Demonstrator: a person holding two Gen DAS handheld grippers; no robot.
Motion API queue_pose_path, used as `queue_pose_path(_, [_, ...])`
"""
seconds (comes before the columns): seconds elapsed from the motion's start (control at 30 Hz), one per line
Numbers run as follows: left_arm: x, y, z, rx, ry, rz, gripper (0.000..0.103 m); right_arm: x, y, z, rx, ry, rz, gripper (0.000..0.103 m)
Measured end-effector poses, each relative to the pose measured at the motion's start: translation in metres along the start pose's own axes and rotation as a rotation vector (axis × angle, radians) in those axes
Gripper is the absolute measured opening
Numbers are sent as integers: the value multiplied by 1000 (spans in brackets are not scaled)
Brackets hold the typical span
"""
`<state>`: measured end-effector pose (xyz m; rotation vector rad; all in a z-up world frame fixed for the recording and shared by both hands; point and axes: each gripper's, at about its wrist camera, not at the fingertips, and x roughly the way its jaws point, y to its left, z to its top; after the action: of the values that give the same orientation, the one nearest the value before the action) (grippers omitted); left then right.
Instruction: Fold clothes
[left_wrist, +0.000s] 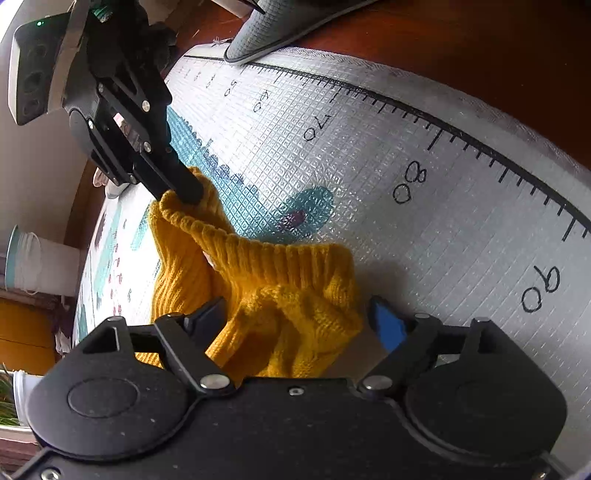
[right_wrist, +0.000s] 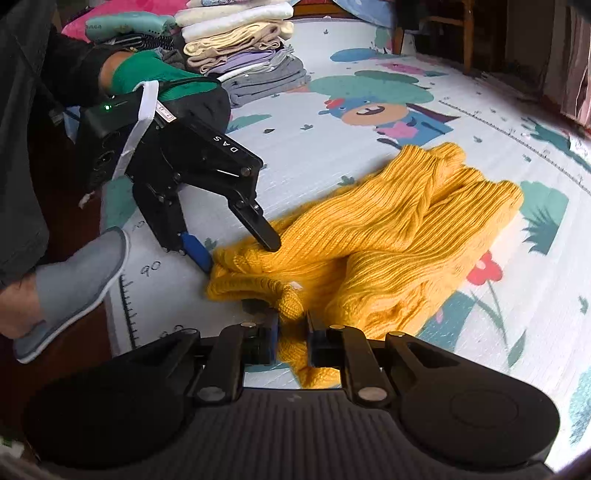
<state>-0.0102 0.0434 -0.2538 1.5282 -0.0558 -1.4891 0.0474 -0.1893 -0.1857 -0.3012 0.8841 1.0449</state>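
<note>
Yellow sweater (right_wrist: 388, 243): one, ribbed knit, lying crumpled on the play mat (right_wrist: 332, 155), near the mat's ruler edge.
Left tool (left_wrist: 299, 317): one; jaws stand wide, one finger on each side of a bunched edge of the sweater, pads not pressing it. In the right wrist view its blue-padded fingertip touches the sweater's edge.
Right tool (right_wrist: 291, 328): one; jaws narrow, clamped on a fold of the sweater's ribbed hem, which it lifts off the mat.
Green glove (right_wrist: 147, 74): one in view, on the hand carrying the left tool.
Grey slipper (right_wrist: 77, 280): one in view, on a foot at the mat's edge.
Folded clothes (right_wrist: 240, 48): one stack at the far side of the mat; cream, lilac and grey layers, count not readable.
Writing, left tool: "DAS" in white on the black body.
Writing, mat: ruler scale with numerals 40, 70, 80, 90 legible; a cartoon bear (right_wrist: 373, 114) printed in the middle.
</note>
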Motion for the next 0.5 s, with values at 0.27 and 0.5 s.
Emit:
queue_pose_path(0.27, [11, 2, 4, -52, 32, 53, 61, -5, -12, 4, 86, -13, 47, 17])
queue_pose_path(0.5, [14, 15, 1, -286, 17, 48, 37, 0, 12, -2, -107, 19, -12, 17])
